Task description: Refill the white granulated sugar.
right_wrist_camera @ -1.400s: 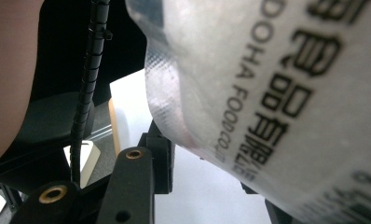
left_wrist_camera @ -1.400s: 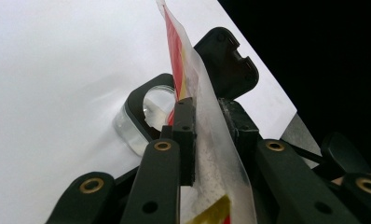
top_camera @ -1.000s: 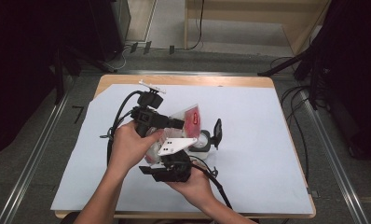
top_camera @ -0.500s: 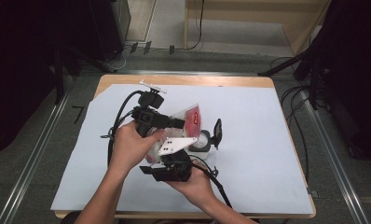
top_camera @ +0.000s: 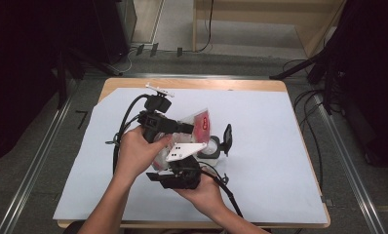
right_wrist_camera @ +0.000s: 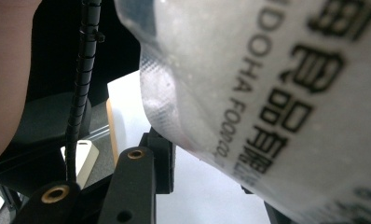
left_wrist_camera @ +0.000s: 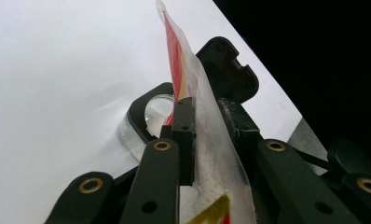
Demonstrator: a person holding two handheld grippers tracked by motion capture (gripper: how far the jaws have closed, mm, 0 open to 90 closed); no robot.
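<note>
The clear plastic food pouch [right_wrist_camera: 277,93] carries black print in the right gripper view: the Latin letters "DOHA FOOD CO." can be read, running toward 7 o'clock, and beside them, toward 1 o'clock, stand larger Chinese characters, too cut off for reading surely.

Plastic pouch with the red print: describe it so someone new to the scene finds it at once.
Start at the white sheet that covers the wooden table; near its middle a person's two hands hold black grippers. The pouch stands on edge between them, clamped in the left gripper, above a clear glass container with a black lid. It is the only soft, translucent thing there, red and yellow printed, with white powder inside.
</note>
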